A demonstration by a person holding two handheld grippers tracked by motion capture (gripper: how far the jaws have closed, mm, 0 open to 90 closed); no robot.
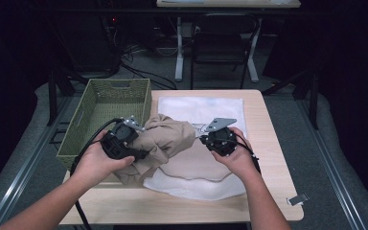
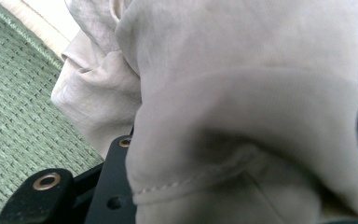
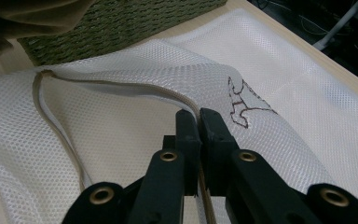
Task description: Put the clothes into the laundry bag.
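Observation:
A bunched beige garment (image 1: 165, 139) lies partly over a white mesh bag (image 1: 201, 108) on the table. My left gripper (image 1: 139, 151) is at the garment's left end, shut on its folds. In the left gripper view the beige cloth (image 2: 242, 116) drapes over the black jaws and hides their tips. My right gripper (image 1: 206, 139) is shut on the beige-trimmed rim of the mesh bag (image 3: 121, 93), its jaws (image 3: 199, 116) pressed together with the trim between them. A brown stitched mark sits on the mesh just past the jaws.
A green woven basket (image 1: 105, 103) stands at the table's left, touching the garment; its weave (image 2: 14, 116) is close beside my left gripper. A small metal clip (image 1: 298, 199) lies at the front right corner of the wooden table (image 1: 268, 124). A chair (image 1: 223, 43) stands beyond it.

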